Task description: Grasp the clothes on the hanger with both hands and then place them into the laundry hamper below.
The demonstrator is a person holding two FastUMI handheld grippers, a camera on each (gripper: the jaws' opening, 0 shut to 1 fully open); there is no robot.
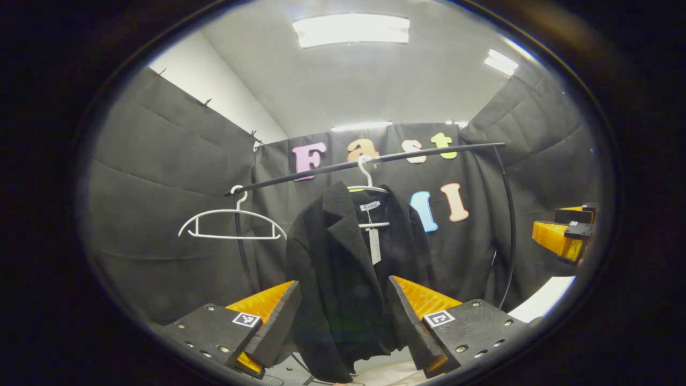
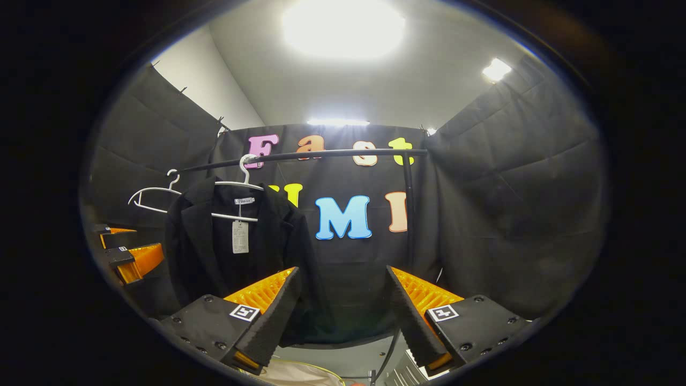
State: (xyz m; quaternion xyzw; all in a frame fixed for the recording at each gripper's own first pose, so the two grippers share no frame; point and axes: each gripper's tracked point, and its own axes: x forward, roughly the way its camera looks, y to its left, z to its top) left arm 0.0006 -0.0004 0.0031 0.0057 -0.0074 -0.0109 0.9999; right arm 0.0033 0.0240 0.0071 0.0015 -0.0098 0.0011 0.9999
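While two white hangers hang from one black rail [image 1: 375,158], just one carries clothing: a black jacket [image 1: 343,268] on the right-hand hanger [image 1: 367,188], with the bare hanger [image 1: 231,224] well apart to its left near the rail's end. One paper tag [image 1: 374,245] dangles inside the jacket's collar below a small neck label; the print on both is too small to read. Both grippers are released, jaws spread wide with nothing between them. From the left gripper view, the left gripper [image 1: 343,316] faces the jacket's front, not touching it, and the right gripper [image 1: 568,233] shows off at the right edge. From the right gripper view, the right gripper [image 2: 343,316] points at open wall beside the jacket's [image 2: 236,252] right edge, with free room up to the rail's upright post [image 2: 410,214]; the left gripper [image 2: 126,252] sits at the far left
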